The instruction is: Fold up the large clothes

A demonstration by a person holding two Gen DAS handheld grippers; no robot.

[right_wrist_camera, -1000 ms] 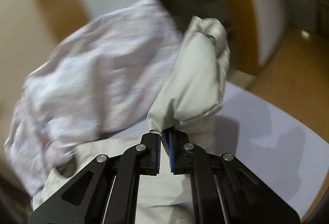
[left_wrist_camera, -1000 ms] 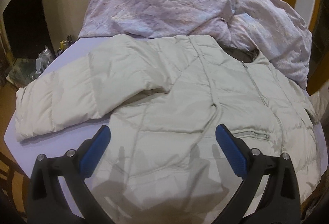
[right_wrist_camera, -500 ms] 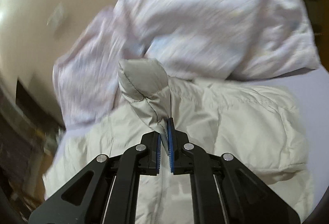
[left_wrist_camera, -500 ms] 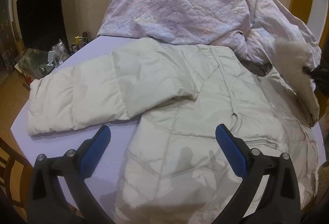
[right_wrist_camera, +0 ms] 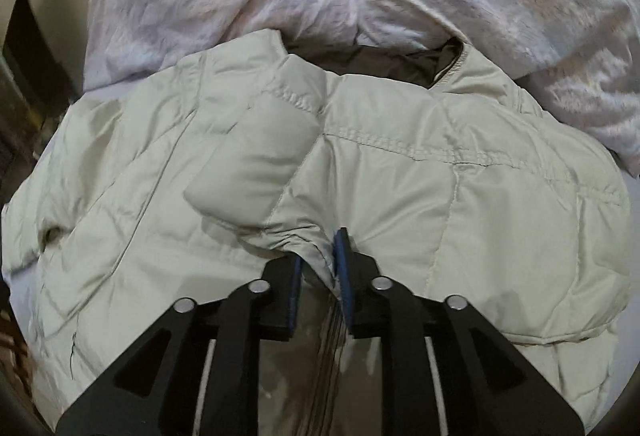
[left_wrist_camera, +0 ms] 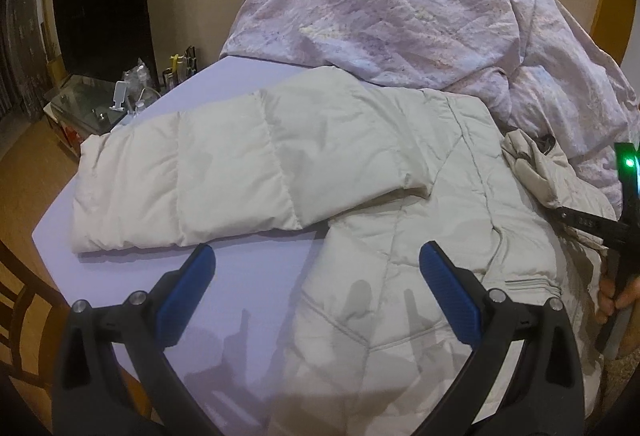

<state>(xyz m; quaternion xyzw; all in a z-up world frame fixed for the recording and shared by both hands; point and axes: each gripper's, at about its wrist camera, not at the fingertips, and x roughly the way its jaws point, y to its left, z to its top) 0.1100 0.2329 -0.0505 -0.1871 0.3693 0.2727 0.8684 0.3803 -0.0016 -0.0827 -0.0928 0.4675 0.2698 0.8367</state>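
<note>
A pale beige puffer jacket point(left_wrist_camera: 400, 196) lies front-up on the lavender bed sheet point(left_wrist_camera: 248, 276). One sleeve point(left_wrist_camera: 200, 176) stretches out flat to the left. My left gripper point(left_wrist_camera: 316, 248) hangs open above the jacket's lower edge, holding nothing. In the right wrist view the other sleeve point(right_wrist_camera: 256, 164) lies folded across the jacket's chest point(right_wrist_camera: 480, 216). My right gripper point(right_wrist_camera: 318, 252) is opening its jaws; the sleeve's cuff sits loosely between them. The right gripper point(left_wrist_camera: 560, 212) also shows at the left wrist view's right edge, held by a person's hand point(left_wrist_camera: 616, 292).
A crumpled pink-and-lilac quilt point(left_wrist_camera: 400, 16) is heaped along the far side of the bed, touching the jacket's collar point(right_wrist_camera: 440, 64). A glass side table with clutter point(left_wrist_camera: 92, 104) stands off the bed's left edge. A wooden chair point(left_wrist_camera: 20, 296) is at the near left.
My right gripper swung the raised sleeve over and down onto the jacket's front, then parted its jaws. My left gripper drifted left; it stays open.
</note>
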